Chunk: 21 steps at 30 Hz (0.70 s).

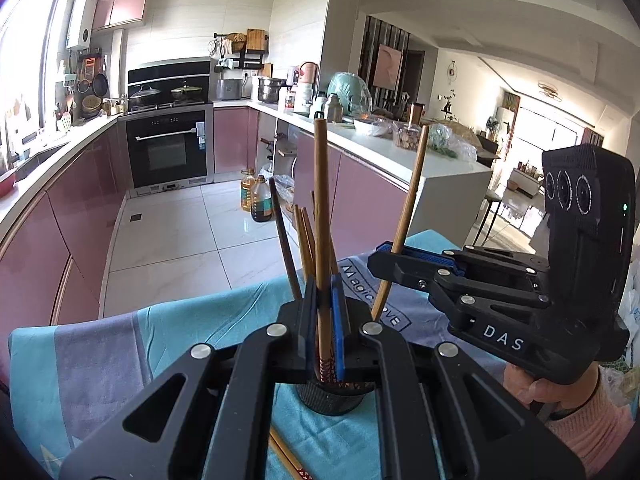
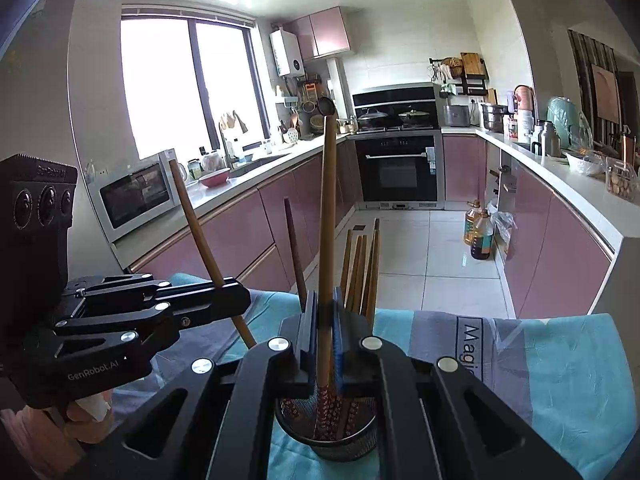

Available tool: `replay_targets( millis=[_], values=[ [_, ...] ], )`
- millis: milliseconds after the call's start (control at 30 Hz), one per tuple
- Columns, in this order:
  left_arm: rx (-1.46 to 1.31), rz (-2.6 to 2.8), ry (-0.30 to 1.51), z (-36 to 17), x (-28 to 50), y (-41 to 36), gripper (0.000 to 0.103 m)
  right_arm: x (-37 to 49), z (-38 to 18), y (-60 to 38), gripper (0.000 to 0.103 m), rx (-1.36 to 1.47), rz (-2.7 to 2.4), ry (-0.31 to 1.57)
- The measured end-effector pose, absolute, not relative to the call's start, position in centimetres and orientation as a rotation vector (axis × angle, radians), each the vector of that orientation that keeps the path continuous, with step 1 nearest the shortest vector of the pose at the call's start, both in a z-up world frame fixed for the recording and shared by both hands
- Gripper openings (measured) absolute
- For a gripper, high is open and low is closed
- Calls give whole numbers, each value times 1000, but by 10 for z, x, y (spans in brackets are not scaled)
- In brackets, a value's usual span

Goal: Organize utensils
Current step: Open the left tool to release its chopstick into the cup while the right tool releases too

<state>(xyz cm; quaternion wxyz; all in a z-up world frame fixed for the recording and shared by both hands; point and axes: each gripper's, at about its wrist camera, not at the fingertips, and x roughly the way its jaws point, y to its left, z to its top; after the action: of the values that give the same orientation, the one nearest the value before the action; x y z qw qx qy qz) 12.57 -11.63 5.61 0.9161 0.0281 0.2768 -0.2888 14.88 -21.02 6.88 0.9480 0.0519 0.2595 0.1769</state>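
Chopsticks [image 2: 362, 272] upright in mesh holder [image 2: 326, 438]

The left tongs [image 1: 325, 320] are clamped on one upright chopstick [image 1: 321, 208] directly above the black mesh holder [image 1: 332, 398] — other chopsticks [image 1: 305, 240] stand in it. Right of the holder, the right tongs [image 1: 386, 258] pinch a slanted chopstick [image 1: 404, 216] over the blue cloth [image 1: 168, 340].
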Motion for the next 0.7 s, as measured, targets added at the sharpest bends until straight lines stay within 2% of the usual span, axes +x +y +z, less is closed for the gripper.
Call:
replay_targets(
  millis=[600,633,667,700],
  values=[
    [111,-598,755,22,177,-132,8,183,33,-207,8,127,329,692],
    [111,-590,755,21,180,-132,11,183,32,-208,8,133,324,694],
    [110,-584,755,19,178,-134,21,184,31,-211,12,139,321,694],
    [119,-583,748,17,177,-135,23,183,31,-212,17,148,321,692]
  ],
)
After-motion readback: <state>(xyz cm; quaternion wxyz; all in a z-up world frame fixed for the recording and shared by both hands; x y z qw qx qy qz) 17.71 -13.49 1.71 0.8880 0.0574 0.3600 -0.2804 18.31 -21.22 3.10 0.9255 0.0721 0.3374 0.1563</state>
